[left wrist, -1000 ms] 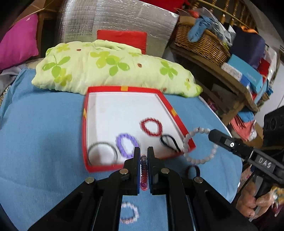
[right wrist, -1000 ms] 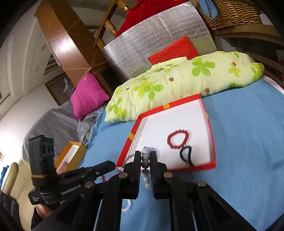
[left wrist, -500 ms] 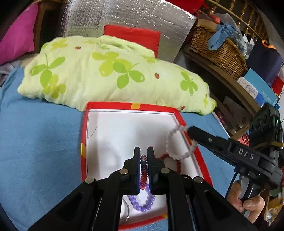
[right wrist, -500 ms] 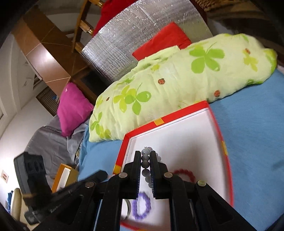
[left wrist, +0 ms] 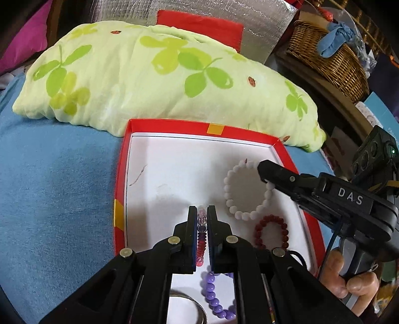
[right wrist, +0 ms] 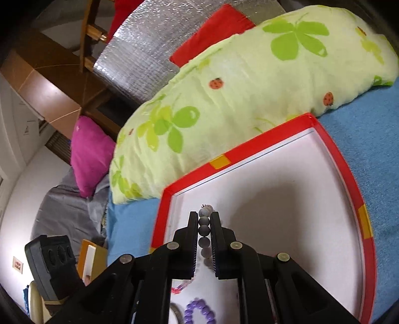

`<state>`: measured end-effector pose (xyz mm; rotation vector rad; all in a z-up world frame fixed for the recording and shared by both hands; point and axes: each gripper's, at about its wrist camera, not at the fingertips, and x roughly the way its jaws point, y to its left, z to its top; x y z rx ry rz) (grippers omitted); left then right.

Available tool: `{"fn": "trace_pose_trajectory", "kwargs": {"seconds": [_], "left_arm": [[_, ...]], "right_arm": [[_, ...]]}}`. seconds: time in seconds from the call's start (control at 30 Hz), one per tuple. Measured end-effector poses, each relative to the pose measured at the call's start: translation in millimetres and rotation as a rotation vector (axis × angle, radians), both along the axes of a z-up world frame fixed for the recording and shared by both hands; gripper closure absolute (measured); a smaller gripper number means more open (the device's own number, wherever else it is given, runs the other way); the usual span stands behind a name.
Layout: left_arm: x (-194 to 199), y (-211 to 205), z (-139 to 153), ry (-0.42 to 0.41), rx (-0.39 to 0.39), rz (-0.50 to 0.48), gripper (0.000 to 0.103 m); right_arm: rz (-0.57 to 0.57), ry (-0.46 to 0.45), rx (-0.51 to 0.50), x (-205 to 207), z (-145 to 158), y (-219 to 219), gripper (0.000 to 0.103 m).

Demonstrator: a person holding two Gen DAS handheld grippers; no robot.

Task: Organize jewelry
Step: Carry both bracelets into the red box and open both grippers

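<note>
A red-rimmed box with a white floor (left wrist: 122, 174) lies on a blue cloth; it also shows in the right wrist view (right wrist: 349, 184). My left gripper (left wrist: 202, 214) is shut on a pink and purple beaded bracelet (left wrist: 201, 239) above the box floor. My right gripper (right wrist: 205, 219) is shut on a white beaded bracelet (right wrist: 204, 228); in the left wrist view the white bracelet (left wrist: 232, 206) hangs over the box's right half from my right gripper (left wrist: 264, 172). In the box lie a dark red bracelet (left wrist: 271, 219), a purple bracelet (left wrist: 212, 294) and a metal bangle (left wrist: 197, 306).
A green leaf-print pillow (left wrist: 159, 82) lies right behind the box. A silver foil panel (left wrist: 224, 12) and red cushion (left wrist: 199, 27) stand behind it. A wicker basket (left wrist: 331, 62) sits on a shelf at the right. A pink cushion (right wrist: 89, 152) lies at the left.
Both grippers have moved forward over the box with their bracelets. The white bracelet has come down lower over the right half of the box floor.
</note>
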<state>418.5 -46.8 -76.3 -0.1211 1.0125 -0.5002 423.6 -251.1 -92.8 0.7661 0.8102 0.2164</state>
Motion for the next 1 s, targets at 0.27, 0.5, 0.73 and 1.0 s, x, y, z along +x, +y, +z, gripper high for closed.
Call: {"fn": "trace_pose_trajectory", "kwargs": {"seconds": [0.27,0.5,0.73,1.0], "left_arm": [[-3.5,-12.1,-9.5,-0.024,0.144,0.009,0.095],[-12.1,-11.4,0.5,-0.090,0.248,0.069,0.044],[-29.2,-12.9,17.6,-0.145,0.358,0.118,0.035],[-63.3,3.3,33.5,-0.177,0.393,0.154,0.034]], "right_arm": [[-0.032,0.021,-0.034,2.4,-4.6,-8.7,0.089],[-0.085,0.060,-0.069,-6.3,-1.4,-23.8,0.075],[-0.096,0.036,-0.146,-25.8,15.7,-28.6,0.046],[-0.076,0.030,-0.203,-56.3,32.5,-27.5,0.046]]}}
